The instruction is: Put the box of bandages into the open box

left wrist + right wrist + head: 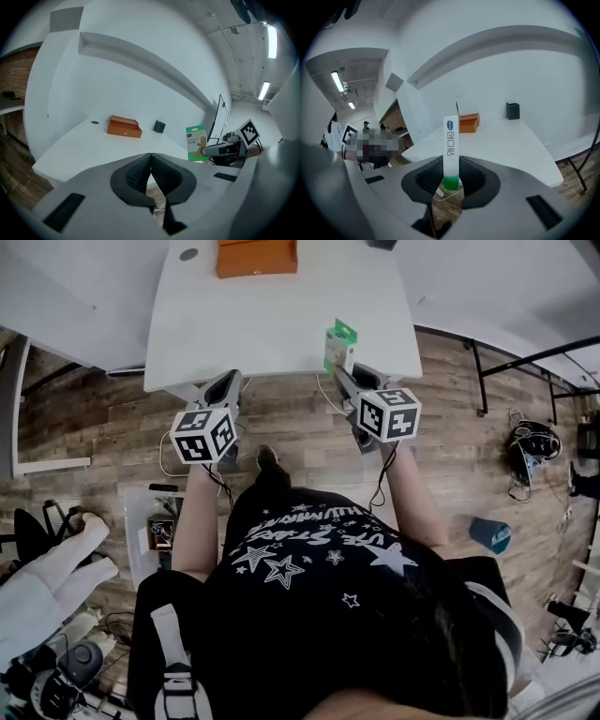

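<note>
Person's starred shirt filled the foreground. Right gripper fingers clamped the box of bandages upright over the counter's near edge, probably for carrying to the far orange box. Left gripper fingers were together, empty.

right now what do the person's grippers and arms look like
Left gripper and right gripper: grey bodies, black ribbed pads, each with a white cube of black square markers and a dark cable. Black short-sleeved shirt with white stars.
</note>
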Demonstrator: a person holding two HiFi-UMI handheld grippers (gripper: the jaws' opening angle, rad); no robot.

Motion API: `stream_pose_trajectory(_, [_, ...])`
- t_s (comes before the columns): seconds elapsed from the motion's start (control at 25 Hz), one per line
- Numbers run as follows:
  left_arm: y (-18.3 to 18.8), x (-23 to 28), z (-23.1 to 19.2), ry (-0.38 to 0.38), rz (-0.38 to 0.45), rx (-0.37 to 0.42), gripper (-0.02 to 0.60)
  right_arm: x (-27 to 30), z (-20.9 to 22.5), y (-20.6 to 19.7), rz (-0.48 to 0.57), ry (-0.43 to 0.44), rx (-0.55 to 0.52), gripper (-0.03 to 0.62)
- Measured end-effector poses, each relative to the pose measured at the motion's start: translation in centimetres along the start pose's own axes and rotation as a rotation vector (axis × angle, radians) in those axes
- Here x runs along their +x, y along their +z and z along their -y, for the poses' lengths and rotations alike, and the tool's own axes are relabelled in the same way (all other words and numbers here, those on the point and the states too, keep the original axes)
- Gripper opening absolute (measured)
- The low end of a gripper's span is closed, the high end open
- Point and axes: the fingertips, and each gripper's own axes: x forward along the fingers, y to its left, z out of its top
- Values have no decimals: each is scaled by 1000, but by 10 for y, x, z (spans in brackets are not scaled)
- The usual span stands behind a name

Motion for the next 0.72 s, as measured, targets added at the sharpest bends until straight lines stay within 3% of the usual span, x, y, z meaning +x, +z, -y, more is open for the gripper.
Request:
stream_pose_trajectory(0.32, [39,59,-64,-35,-27,-11,20,81,11,42,-21,-25,28,113])
stream_pose_trajectory(0.72, [66,90,-126,-81,-37,-11,20,146,0,78,-16,-67,33,114])
